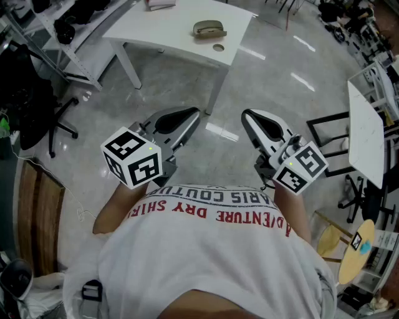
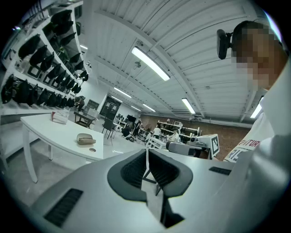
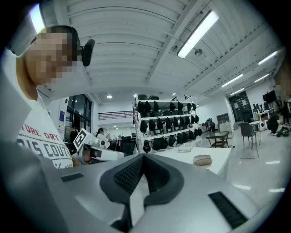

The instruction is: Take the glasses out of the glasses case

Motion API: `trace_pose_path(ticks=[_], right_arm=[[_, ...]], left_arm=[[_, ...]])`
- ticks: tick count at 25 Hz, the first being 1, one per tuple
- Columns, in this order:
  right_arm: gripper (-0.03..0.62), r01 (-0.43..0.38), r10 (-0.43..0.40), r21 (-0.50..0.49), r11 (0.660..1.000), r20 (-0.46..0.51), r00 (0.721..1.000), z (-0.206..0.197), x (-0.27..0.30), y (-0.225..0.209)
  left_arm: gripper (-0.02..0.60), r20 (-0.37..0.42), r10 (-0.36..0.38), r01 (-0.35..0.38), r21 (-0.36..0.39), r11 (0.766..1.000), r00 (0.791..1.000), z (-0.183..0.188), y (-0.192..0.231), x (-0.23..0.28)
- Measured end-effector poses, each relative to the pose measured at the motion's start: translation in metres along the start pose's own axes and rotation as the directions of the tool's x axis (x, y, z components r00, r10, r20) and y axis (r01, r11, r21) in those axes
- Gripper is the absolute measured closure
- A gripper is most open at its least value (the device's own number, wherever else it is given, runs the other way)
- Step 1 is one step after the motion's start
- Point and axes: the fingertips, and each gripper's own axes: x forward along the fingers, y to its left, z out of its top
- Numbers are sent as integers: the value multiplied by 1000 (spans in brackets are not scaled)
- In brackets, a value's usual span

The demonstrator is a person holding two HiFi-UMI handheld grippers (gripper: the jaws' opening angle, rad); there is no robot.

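Note:
A beige glasses case [image 1: 209,28] lies closed on the white table [image 1: 168,31] across the floor, well ahead of me. It also shows small in the left gripper view as the case [image 2: 85,139] and in the right gripper view as the case [image 3: 202,159]. My left gripper [image 1: 194,113] and right gripper [image 1: 246,114] are held side by side close to my body, pointing level toward the table and far from it. Both are shut with nothing between the pads, as seen at the left gripper [image 2: 146,153] and the right gripper [image 3: 143,157].
A small round hole [image 1: 218,47] sits in the table near the case, and a box [image 1: 161,4] lies at the table's far end. An office chair [image 1: 59,124] and shelves of black bags [image 2: 41,59] stand left. Another white table [image 1: 368,134] and a wooden stool [image 1: 354,249] stand right.

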Motion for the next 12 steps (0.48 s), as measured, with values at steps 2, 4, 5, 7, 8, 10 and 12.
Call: trace_pose_path(ticks=[2, 4, 5, 7, 8, 10, 12], right_arm=[[571, 10, -10, -9, 1000, -5, 1000, 0, -1, -1], [571, 18, -18, -5, 1000, -8, 1000, -1, -2, -2], [571, 20, -20, 1, 1000, -9, 1000, -2, -2, -2], [569, 25, -25, 8, 1000, -4, 1000, -2, -3, -2], [569, 29, -29, 5, 1000, -2, 1000, -2, -4, -2], [568, 47, -47, -10, 999, -9, 999, -3, -2, -2], [565, 59, -60, -25, 998, -27, 998, -9, 1, -1]], left_arm=[[543, 2, 5, -5, -2, 1000, 1000, -1, 1, -1], [543, 5, 5, -5, -10, 1000, 1000, -1, 1, -1], [543, 5, 3, -3, -15, 1000, 1000, -1, 1, -1], [543, 0, 2, -2, -19, 1000, 1000, -2, 2, -2], [543, -2, 4, -4, -18, 1000, 1000, -3, 2, -3], [543, -2, 9, -9, -16, 1000, 1000, -3, 5, -7], [543, -1, 16, -16, -18, 1000, 1000, -6, 9, -11]])
